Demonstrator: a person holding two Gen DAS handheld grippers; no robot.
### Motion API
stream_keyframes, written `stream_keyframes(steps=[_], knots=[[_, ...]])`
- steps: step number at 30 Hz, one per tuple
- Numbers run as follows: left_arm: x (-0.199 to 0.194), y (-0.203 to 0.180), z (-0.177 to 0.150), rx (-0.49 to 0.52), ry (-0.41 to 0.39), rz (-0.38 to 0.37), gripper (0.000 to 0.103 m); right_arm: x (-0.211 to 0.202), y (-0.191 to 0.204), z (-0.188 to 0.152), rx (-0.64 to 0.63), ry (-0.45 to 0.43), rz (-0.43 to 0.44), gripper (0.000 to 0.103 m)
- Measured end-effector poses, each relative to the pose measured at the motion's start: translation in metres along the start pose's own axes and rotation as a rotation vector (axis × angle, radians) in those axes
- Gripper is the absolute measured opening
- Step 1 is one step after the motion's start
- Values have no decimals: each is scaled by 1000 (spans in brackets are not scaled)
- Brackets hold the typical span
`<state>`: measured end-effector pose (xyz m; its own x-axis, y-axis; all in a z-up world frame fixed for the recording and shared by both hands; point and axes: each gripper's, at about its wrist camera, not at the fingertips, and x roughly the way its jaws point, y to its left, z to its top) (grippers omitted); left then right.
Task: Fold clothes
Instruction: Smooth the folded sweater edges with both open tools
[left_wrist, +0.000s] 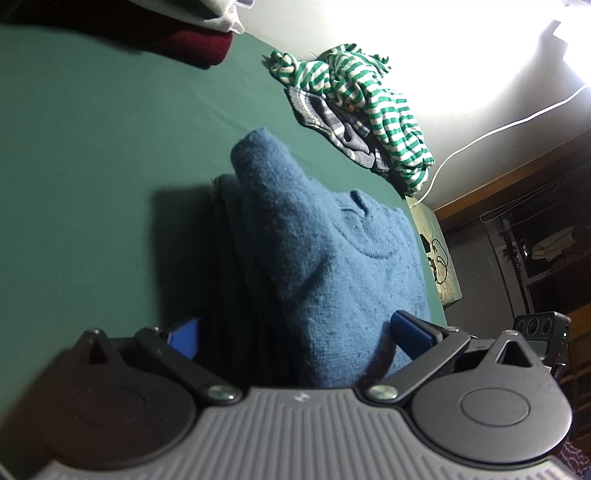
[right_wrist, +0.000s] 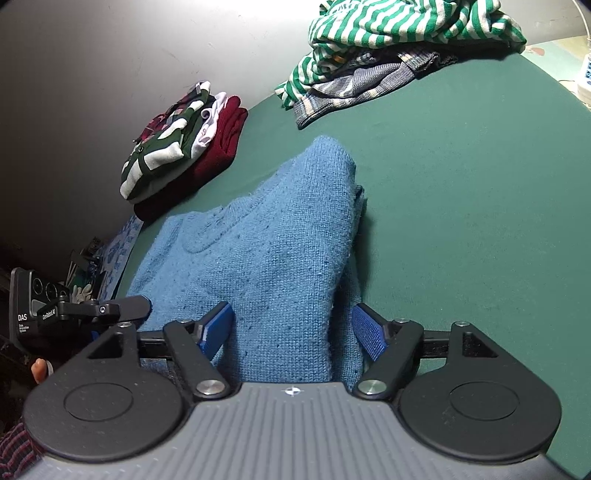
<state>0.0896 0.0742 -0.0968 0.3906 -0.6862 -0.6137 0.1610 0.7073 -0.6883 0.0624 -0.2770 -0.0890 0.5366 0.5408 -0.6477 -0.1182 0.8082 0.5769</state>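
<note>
blue sweater (right_wrist: 280, 240) lying part-folded on green table (right_wrist: 461, 203) — left gripper (left_wrist: 291, 332) and right gripper (right_wrist: 291, 328) both straddling near hem, jaws spread, not pinching. thick soft knit, likely sagging — gripping doubled edge safest.

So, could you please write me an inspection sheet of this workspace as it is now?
Surface: green table cover, mostly bare on one side.
Job's things: blue sweater, partly folded, one fold raised; unfolded pile topped by green-striped shirt over a grey-blue knit; folded stack by the wall.
Clutter: small items past the table edge, unclear.
Grippers: left gripper and right gripper, jaws open around the sweater.
Cables: white cable along the wall.
Surroundings: plain wall, bright lamp glare, dark wooden shelving.
</note>
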Motion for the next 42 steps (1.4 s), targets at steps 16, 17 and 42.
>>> stream_keyframes(steps=[16, 17, 42], knots=[[3, -8, 0, -10, 31, -48, 102, -9, 4, 14, 26, 31, 7, 76], [3, -8, 0, -13, 33, -54, 102, -7, 5, 14, 22, 42, 0, 76], [10, -10, 2, -23, 63, 1, 102, 13, -9, 10, 92, 83, 24, 80]])
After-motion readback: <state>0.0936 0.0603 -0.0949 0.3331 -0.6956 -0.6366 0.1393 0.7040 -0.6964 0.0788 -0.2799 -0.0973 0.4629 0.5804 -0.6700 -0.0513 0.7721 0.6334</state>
